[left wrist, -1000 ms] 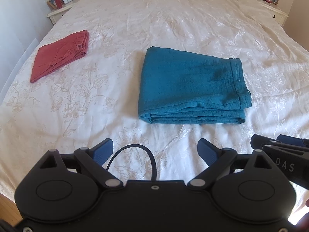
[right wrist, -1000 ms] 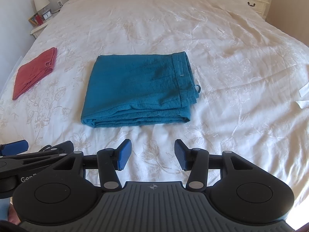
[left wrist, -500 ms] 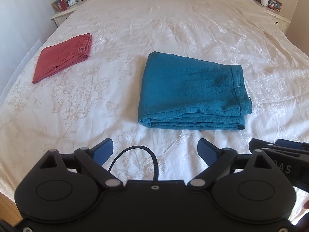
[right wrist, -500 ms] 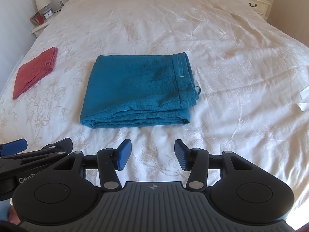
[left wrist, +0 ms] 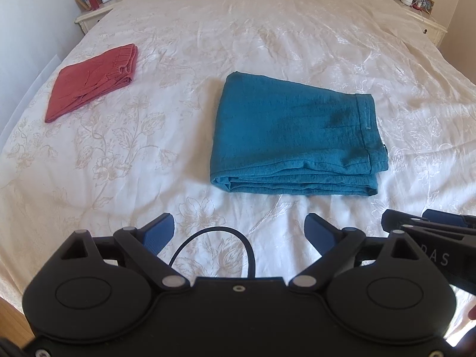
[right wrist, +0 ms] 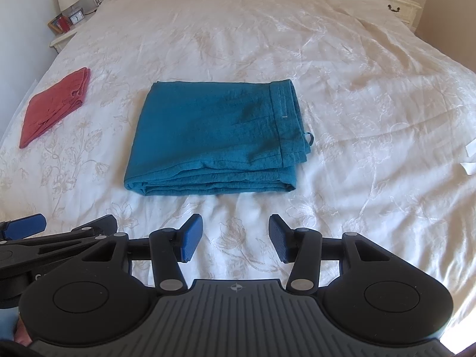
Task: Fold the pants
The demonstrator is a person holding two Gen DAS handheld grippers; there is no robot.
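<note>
Left wrist view: left gripper spread wide, nothing between its fingers, only bedspread under it. Teal pants lie folded flat ahead and slightly right of it, well apart, long axis running left-right, stacked fold edges facing the gripper. Right gripper pokes in at the right edge. Red folded cloth far left, out of play.

Right wrist view: right gripper released, empty. Pants sit ahead, slightly left, waistband end to the right. Both grippers about equally near; pants look done, judging by the flat stack.
</note>
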